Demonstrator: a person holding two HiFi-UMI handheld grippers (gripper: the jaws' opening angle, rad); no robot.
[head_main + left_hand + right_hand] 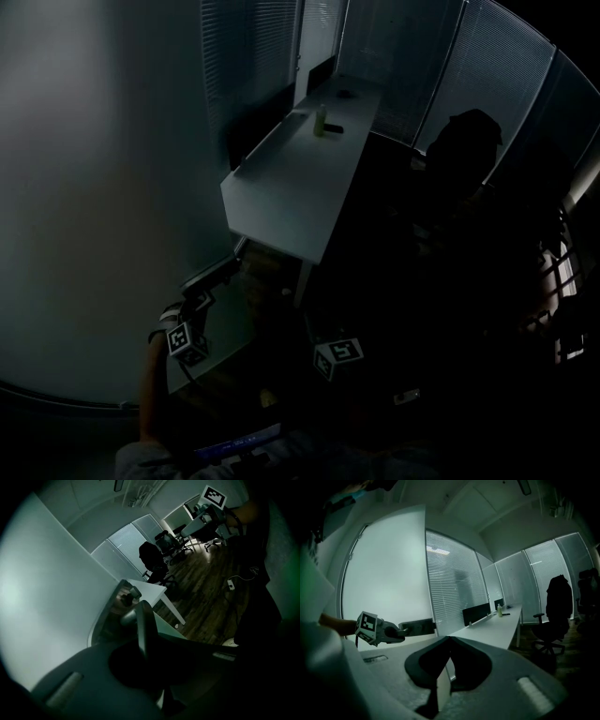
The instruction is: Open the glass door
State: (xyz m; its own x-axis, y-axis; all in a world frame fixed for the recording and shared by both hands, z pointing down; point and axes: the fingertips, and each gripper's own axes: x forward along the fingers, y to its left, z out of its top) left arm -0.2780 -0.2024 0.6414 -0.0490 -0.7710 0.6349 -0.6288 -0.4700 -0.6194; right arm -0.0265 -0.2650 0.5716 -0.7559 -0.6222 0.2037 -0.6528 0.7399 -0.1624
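The left gripper (399,631) is clenched on the door handle (143,627), though darkness obscures the contact. The right gripper (450,639) has its jaws together and empty, near the table's (309,178) near corner.

The office is dim. A long white desk (300,178) runs up the centre of the head view, closed slatted blinds (497,66) line the top, and a black office chair (555,604) stands at right on dark wood flooring (206,597).
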